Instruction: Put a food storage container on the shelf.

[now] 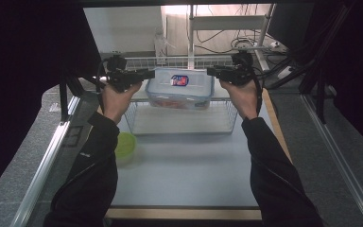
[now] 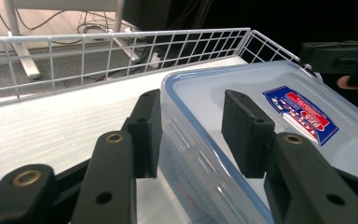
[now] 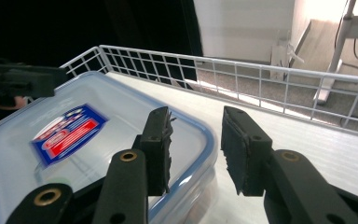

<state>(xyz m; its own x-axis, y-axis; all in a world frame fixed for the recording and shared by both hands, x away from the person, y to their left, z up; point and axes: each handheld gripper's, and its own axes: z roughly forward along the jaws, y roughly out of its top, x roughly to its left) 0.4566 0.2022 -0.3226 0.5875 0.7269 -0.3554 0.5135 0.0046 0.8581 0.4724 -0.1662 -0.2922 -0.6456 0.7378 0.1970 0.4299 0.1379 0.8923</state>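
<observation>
A clear plastic container [image 1: 179, 90] with a blue-rimmed lid and a red and blue label stands in the back half of a white wire basket [image 1: 134, 118]; whether it rests on the basket's floor I cannot tell. My left gripper [image 1: 146, 74] straddles its left end [image 2: 191, 154]: one pad [image 2: 145, 135] lies against the outer wall, the other [image 2: 247, 133] sits over the lid. My right gripper [image 1: 212, 72] straddles the right end [image 3: 186, 154]: one pad [image 3: 159, 149] is over the lid, the other pad [image 3: 242, 151] stands just outside the rim with a thin gap.
A green bowl [image 1: 125, 146] sits on the white table at the left, in front of the basket. The basket's wire walls [image 2: 121, 56] rise around the container. Beyond the table stand a metal rack, cables and a monitor [image 1: 288, 19].
</observation>
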